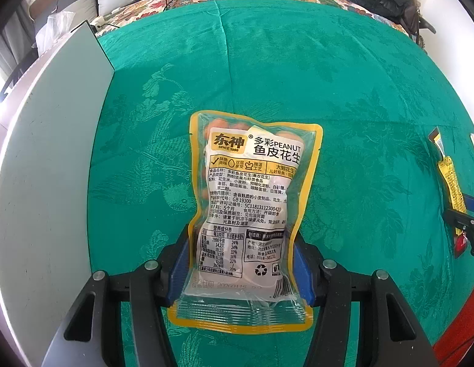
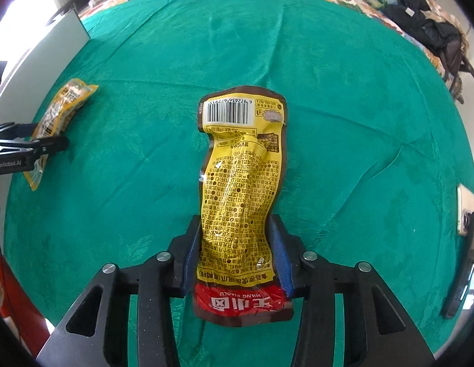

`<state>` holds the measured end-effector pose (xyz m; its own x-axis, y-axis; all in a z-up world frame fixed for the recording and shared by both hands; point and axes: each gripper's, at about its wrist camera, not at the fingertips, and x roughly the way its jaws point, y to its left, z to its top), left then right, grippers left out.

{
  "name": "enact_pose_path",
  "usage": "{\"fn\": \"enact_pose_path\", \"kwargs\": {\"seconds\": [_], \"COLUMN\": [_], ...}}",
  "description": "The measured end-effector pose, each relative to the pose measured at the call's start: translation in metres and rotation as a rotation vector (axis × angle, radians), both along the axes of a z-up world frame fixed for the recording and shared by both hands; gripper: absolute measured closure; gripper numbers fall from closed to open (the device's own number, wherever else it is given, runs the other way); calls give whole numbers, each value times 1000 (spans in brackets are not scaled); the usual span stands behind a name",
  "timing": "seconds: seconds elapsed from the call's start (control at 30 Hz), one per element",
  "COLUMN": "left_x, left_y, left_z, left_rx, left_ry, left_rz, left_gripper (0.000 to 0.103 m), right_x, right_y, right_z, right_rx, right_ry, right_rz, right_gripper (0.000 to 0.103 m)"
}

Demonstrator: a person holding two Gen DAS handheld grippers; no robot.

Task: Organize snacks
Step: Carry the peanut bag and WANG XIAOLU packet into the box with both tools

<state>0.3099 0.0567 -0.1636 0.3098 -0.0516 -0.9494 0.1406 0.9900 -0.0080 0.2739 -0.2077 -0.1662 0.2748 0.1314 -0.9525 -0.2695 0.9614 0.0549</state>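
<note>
The left claw (image 1: 241, 263) pinches a peanut packet (image 1: 252, 202) by its lower half, blue pads pressed against both side edges, so the packet sticks out forward with its printed back facing the camera. The right claw (image 2: 237, 253) grips a yellow snack pouch (image 2: 241, 189) the same way, near the red end, with the barcode end pointing away. Both packets appear lifted clear of the green cloth (image 1: 328, 76) that covers the worktop, though how high cannot be judged. Holding each one by the sides near one end likely keeps the contents from being crushed and leaves the far end free to go down first.

In the right wrist view, the left claw and its packet show at the left edge, well apart from the pouch, so the two hands work side by side.

A pale grey board (image 1: 53, 153) stands along the left side of the worktop; whether it is the wall of a box or tray cannot be told, and nothing shows inside it. A phone (image 2: 466, 214) lies at the right edge. No open container with snacks in it is visible, so where the packets should go is unclear.
</note>
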Motion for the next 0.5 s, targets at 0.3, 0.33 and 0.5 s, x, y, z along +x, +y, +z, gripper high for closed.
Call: {"fn": "enact_pose_path", "kwargs": {"seconds": [0.3, 0.33, 0.5], "left_x": [-66, -75, -109], "left_y": [17, 18, 40], "left_z": [38, 47, 103], "left_rx": [-182, -202, -292], "left_ry": [-73, -87, -179], "left_rz": [43, 44, 68], "left_gripper": [47, 47, 47], "right_x": [-46, -48, -58], "right_y": [-23, -17, 29], "right_z": [35, 39, 67], "right_rx": [216, 212, 224], "right_ry": [-30, -34, -76], "right_rz": [-81, -65, 49], "right_gripper": [60, 60, 59]}}
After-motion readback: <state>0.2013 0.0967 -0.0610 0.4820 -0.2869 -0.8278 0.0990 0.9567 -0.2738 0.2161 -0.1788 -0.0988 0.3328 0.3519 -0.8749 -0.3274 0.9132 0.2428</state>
